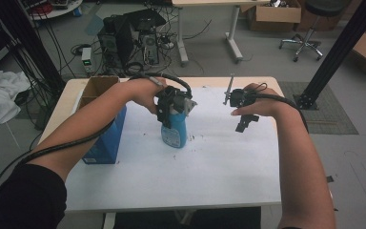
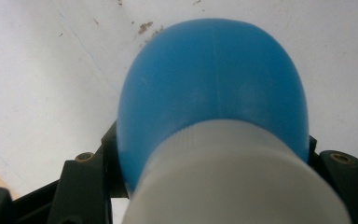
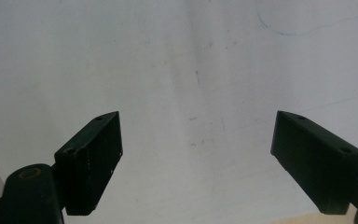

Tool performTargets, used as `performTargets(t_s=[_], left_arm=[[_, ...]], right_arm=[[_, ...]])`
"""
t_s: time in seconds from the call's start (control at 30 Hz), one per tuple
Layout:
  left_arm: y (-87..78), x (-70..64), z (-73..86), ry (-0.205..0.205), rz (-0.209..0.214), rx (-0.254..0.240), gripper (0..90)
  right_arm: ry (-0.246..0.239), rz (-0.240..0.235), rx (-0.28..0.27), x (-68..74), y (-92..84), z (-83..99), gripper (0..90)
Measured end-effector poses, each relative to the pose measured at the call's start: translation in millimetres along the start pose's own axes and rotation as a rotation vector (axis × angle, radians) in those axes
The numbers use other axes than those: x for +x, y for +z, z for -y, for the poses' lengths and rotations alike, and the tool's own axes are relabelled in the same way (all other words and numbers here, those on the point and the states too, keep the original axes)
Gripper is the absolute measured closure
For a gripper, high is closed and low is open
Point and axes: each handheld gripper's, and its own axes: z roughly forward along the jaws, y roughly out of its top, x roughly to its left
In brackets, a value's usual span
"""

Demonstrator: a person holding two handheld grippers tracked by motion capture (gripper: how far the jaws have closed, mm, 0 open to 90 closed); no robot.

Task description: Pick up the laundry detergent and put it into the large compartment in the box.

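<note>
Both forearms enter from the near edge of the white worktop (image 1: 209, 167), left sleeve dark, right arm bare. Blue bottle (image 1: 174, 131) stands upright about mid-worktop, slightly left of centre; printed label on its lower body, contents not visible through the opaque plastic. Left gripper (image 1: 172, 106) sits over the bottle's top, hand angled down from the left, cable looping back along the forearm; jaws clamped on the bottle just under its cap. Left gripper view gives what the high view hides: a white ribbed cap (image 2: 233, 182) close to the lens, the rounded blue shoulder beyond it, and the black jaws pressed in against the bottle on either side, small brown specks on the worktop past it. To the left of the bottle, at the worktop's left edge, a blue carton (image 1: 106, 136) with its cardboard flaps open at the top; what lies inside cannot be made out. Right gripper (image 1: 244, 123) held above the worktop to the right of the bottle, well apart from it, wrist bent so the jaws point down; a thin metal rod (image 1: 229, 88) stands up beside the hand. Right gripper view looks along the two black jaws, spread wide apart, bare scuffed white surface between them. Farther back, on the floor: computer towers (image 1: 131, 40) with tangled cables, cardboard boxes (image 1: 274, 14), a wheeled stool (image 1: 310, 28).
</note>
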Motion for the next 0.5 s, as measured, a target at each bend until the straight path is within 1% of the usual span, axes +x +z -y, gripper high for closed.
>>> performTargets(t_s=[0.07,0.17,0.2,0.27,0.3,0.43,0.5], left_arm=[[0.2,0.5,-0.4,-0.009,-0.003,-0.003,39.3],[0.1,-0.7,0.8,-0.050,0.001,-0.004,39.5],[-0.2,-0.6,1.3,-0.052,-0.002,-0.002,39.6],[-0.2,-1.4,1.7,-0.075,-0.002,0.000,39.7],[-0.5,-1.0,1.4,-0.082,-0.002,0.009,39.7],[-4.4,-0.8,1.8,-0.114,-0.031,0.028,39.8],[-10.6,-0.1,3.6,-0.138,-0.033,0.038,39.8]], right_arm=[[0.000,-0.003,-0.004,-0.5,1.6,-0.2,16.8],[-0.004,-0.005,0.001,-0.7,3.0,-1.4,16.8],[-0.004,-0.005,-0.001,-0.6,3.5,-1.6,16.8],[-0.006,-0.003,-0.004,-0.2,3.6,-1.9,16.8],[-0.007,-0.003,-0.004,-0.1,3.6,-1.9,16.8],[-0.004,-0.009,-0.003,-0.1,4.3,-1.5,16.8],[-0.006,-0.009,-0.005,0.1,4.2,-1.4,16.8]])
